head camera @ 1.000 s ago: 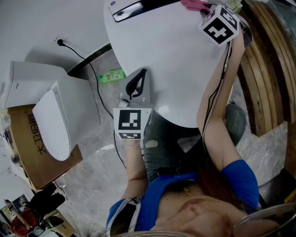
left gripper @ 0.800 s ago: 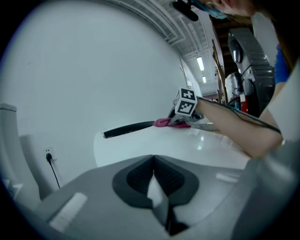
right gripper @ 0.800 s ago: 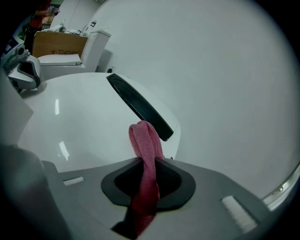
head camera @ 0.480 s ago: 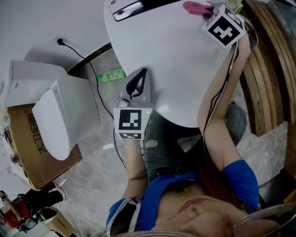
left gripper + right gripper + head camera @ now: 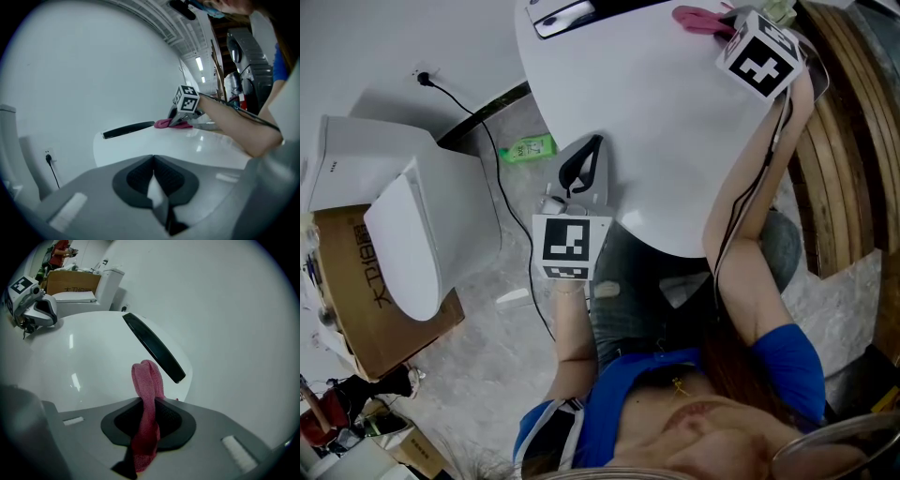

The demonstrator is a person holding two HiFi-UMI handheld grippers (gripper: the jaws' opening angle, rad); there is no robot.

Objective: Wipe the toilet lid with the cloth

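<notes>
The big white toilet lid (image 5: 647, 122) fills the upper middle of the head view, with a black hinge bar (image 5: 562, 17) at its far end. My right gripper (image 5: 724, 22) is at the lid's far right corner, shut on a pink cloth (image 5: 696, 17). In the right gripper view the cloth (image 5: 147, 380) stands up from between the jaws of the right gripper (image 5: 149, 405) over the lid (image 5: 89, 366). My left gripper (image 5: 579, 161) hangs at the lid's left edge. Its jaws meet with nothing between them in the left gripper view (image 5: 153, 174), which also shows the cloth (image 5: 169, 123) far off.
A second white toilet (image 5: 412, 225) stands at the left on a cardboard box (image 5: 380, 314). A green bottle (image 5: 527, 149) and a black cable (image 5: 483, 131) lie on the floor beside the lid. Curved wooden rails (image 5: 844, 141) run along the right.
My right gripper and the pink cloth have shifted slightly to the right along the lid's far end. My left gripper has stayed where it was.
</notes>
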